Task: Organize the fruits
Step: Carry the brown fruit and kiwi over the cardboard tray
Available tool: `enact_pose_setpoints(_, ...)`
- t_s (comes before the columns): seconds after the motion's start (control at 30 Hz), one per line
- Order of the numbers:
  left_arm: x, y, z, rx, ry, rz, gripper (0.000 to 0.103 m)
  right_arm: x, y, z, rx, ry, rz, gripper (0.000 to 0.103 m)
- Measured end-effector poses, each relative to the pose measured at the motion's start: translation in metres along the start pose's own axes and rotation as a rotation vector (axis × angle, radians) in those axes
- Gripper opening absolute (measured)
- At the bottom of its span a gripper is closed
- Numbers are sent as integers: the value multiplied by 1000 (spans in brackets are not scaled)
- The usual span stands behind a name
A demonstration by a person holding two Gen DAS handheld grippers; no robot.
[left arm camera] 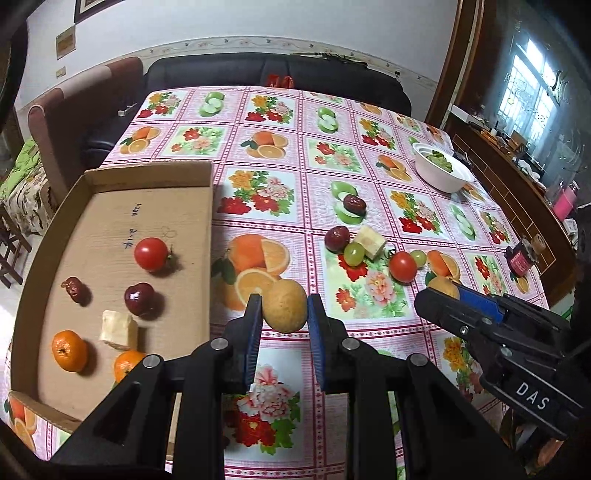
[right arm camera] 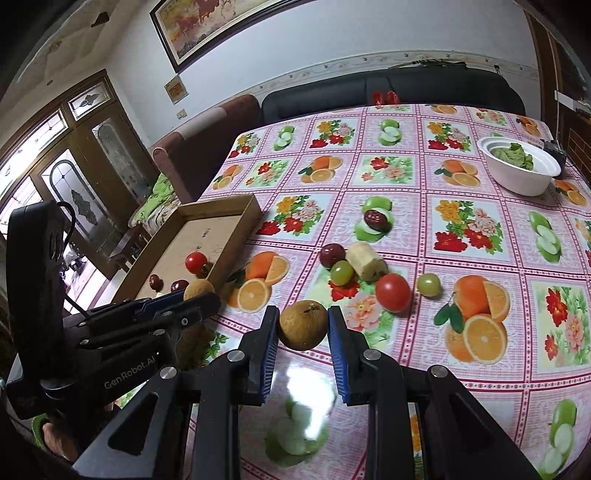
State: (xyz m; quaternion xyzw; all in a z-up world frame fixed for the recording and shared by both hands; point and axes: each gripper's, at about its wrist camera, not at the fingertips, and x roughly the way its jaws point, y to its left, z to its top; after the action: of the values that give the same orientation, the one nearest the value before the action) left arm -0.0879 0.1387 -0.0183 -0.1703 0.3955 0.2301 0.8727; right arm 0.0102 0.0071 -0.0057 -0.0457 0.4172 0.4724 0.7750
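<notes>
1. Fingers of the left gripper are pinching a tan round fruit; the right gripper is pinching a browner one.
2. Both are hovering over the bench.
3. Delivery step, likely: the cardboard tray is lying at ten o'clock, needing leftward carrying.

A home living or dining room. The surface wears a pink fruit-and-flower oilcloth, with a black sofa and a brown armchair behind it. A framed painting hangs on the white wall, beside wooden doors with patterned glass and a border strip.
</notes>
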Motion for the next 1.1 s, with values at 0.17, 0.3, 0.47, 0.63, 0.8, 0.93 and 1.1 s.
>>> enact_pose_setpoints(0.17, -2, 9, 1, -14, -4, 12, 21, 2, 8, 0, -13, 4, 12, 27)
enact_pose_setpoints(0.3, -4, 14, 1, -23, -7, 22, 21, 6, 14, 0, -21, 10, 21, 27)
enact_pose_setpoints(0.47, -7, 21, 2, -35, -16, 33, 21, 12, 21, 2, -30, 18, 37, 27)
enact_pose_setpoints(0.63, -14, 41, 5, -58, -33, 67, 22, 18, 33, 11, -46, 15, 60, 27)
enact_pose_setpoints(0.8, -21, 65, 10, -86, -47, 109, 22, 25, 50, 20, -70, 7, 93, 27)
enact_pose_setpoints(0.93, -25, 84, 15, -114, -60, 142, 22, 30, 63, 28, -86, 3, 113, 26)
enact_pose_setpoints(1.1, -24, 101, 18, -134, -62, 173, 22, 36, 75, 36, -97, 1, 132, 26)
